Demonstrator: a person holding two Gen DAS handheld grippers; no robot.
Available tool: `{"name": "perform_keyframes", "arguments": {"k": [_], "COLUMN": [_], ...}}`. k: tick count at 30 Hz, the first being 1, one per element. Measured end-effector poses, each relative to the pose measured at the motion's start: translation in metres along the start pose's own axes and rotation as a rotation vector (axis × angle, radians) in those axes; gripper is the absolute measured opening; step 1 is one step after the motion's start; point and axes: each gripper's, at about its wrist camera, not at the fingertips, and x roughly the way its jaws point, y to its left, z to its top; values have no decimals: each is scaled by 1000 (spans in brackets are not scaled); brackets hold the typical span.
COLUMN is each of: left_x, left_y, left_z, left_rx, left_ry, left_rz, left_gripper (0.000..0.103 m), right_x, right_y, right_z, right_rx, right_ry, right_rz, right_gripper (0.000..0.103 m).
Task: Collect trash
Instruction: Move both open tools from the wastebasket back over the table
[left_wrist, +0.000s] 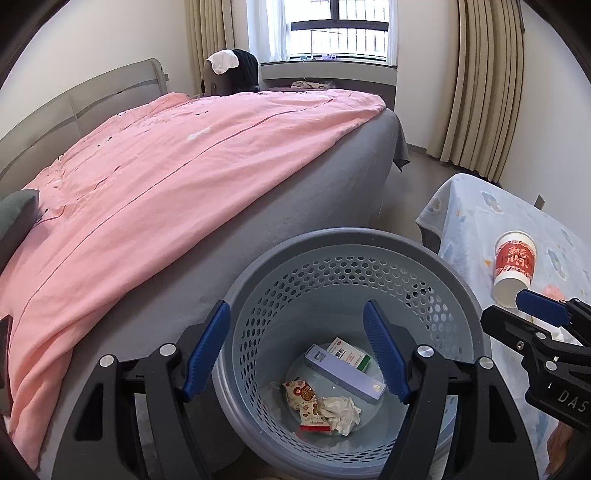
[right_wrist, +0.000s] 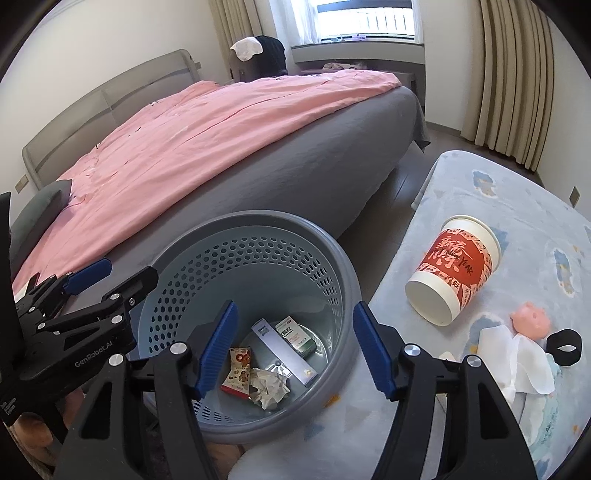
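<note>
Both grippers hang over the bin with their blue pads spread wide and nothing between them: the left gripper (left_wrist: 295, 350) straight above the bin's mouth, the right gripper (right_wrist: 291, 349) over its right rim. Black lettering on the left gripper's side reads "GenRobot.AI".

Behind them, a bed (right_wrist: 207, 122) under a pink cover fills the room. To the right, a worktop (right_wrist: 517, 192) draped in pale blue patterned cloth stands just beside the bin.

That grey bin (right_wrist: 258, 225) has a perforated wall and a solid rim. On its floor lie a long lilac box (left_wrist: 345, 373), a green-and-white carton (left_wrist: 352, 356) with red print too small to read, a red-and-white snack wrapper (left_wrist: 306, 404) and a crumpled tissue (left_wrist: 341, 408).

On the worktop, a paper cup (right_wrist: 452, 267) lies on its side, white with a red band reading "YEAR" among Chinese characters. Near it lie white tissues (right_wrist: 517, 354).
</note>
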Motion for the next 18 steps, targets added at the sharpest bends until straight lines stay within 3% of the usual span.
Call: {"name": "perform_keyframes", "arguments": {"k": [18], "left_x": [-11], "left_y": [-9], "left_z": [-2], "left_rx": [16], "left_ry": [-29], "left_rz": [-16], "left_gripper": [71], "right_x": [-17], "right_y": [-17], "right_z": [-10], "right_rx": [56], "right_ry": [-38], "right_rz": [-60], "right_gripper": [73]}}
